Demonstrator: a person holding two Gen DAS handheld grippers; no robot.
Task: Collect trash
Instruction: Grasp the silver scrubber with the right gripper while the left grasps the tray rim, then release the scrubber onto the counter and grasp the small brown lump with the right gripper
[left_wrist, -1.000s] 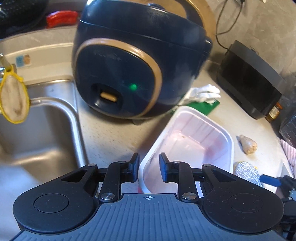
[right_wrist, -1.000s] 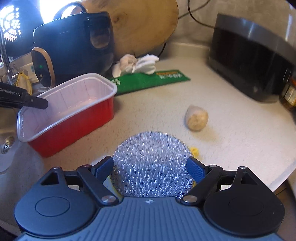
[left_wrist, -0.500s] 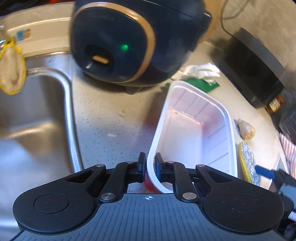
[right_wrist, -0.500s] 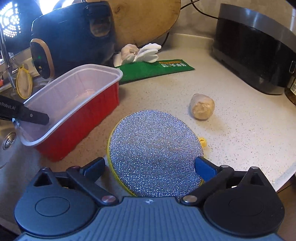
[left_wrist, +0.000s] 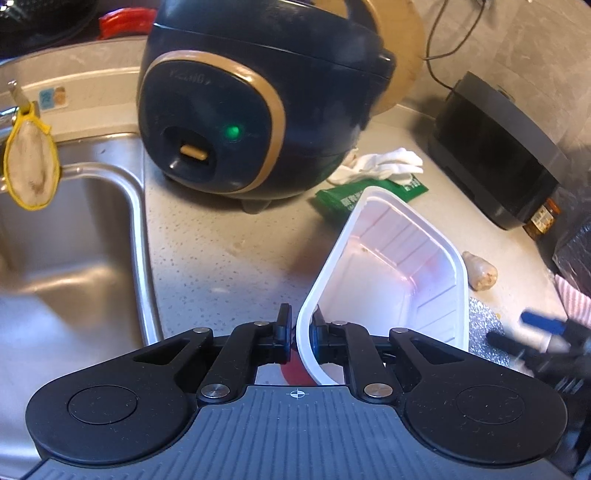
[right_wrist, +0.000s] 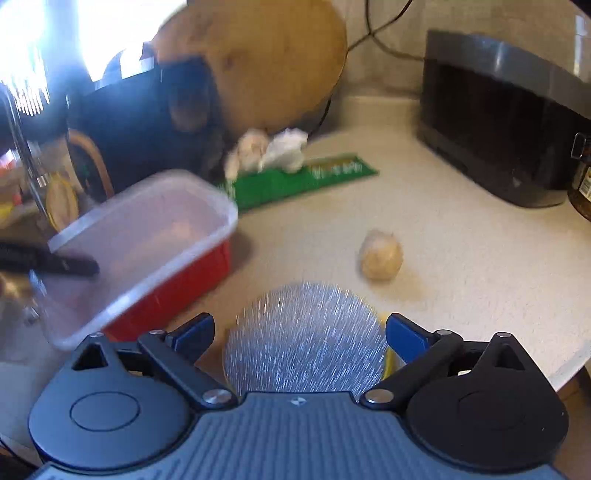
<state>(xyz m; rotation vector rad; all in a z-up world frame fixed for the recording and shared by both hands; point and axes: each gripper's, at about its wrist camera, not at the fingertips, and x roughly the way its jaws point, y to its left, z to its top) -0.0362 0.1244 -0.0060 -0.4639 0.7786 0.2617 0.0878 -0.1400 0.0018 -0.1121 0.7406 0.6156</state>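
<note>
My left gripper (left_wrist: 298, 328) is shut on the near rim of a red plastic tub (left_wrist: 399, 273) with a white inside and holds it tilted above the counter. The tub also shows in the right wrist view (right_wrist: 147, 251), with a left finger (right_wrist: 70, 264) on its rim. My right gripper (right_wrist: 300, 330) is open, its blue-tipped fingers either side of a round silver scouring pad (right_wrist: 306, 339) on the counter. A beige crumpled lump (right_wrist: 380, 254) lies beyond the pad. A green wrapper (right_wrist: 299, 179) and white crumpled tissue (right_wrist: 284, 147) lie further back.
A dark blue rice cooker (left_wrist: 258, 103) stands behind the tub, beside a steel sink (left_wrist: 62, 240) on the left. A black appliance (right_wrist: 506, 114) stands at the right, a jar (right_wrist: 581, 184) next to it. A round wooden board (right_wrist: 258, 62) leans on the wall.
My left gripper closed on the tub's rim, then lifted and tilted it. My right gripper drew back from over the scouring pad and stays open.
</note>
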